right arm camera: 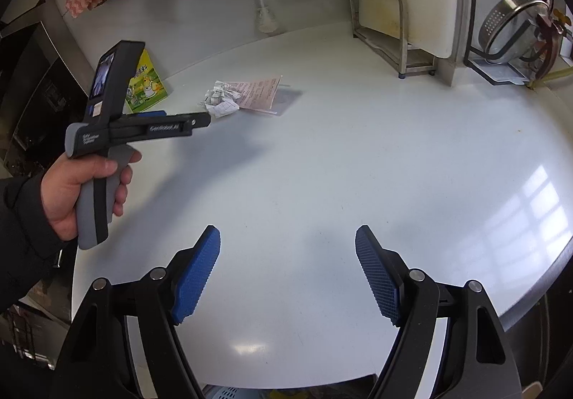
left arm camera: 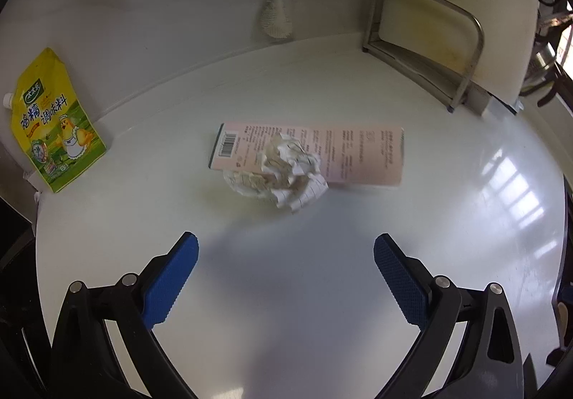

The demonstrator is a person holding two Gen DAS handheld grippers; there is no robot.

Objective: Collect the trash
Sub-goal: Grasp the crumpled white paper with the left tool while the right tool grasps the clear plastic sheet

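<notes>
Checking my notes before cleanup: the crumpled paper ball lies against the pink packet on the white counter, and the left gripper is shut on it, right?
Not quite. The crumpled paper ball does lie against the pink packet on the white counter, but the left gripper is open and short of it, as the left wrist view shows.

Pink packet (left arm camera: 358, 152) — yellow pouch (left arm camera: 53, 123)

Left gripper (left arm camera: 285, 248): jaws wide apart, nothing between blue pads (left arm camera: 171, 286), tips short of crumpled paper (left arm camera: 283, 171), angled down at it. Left hand (right arm camera: 77, 196) wraps grey handle, dark sleeve (right arm camera: 21, 234) at wrist, well back from paper. Right gripper (right arm camera: 287, 236): jaws wide apart, empty, angled down, far from paper, on near side.
</notes>
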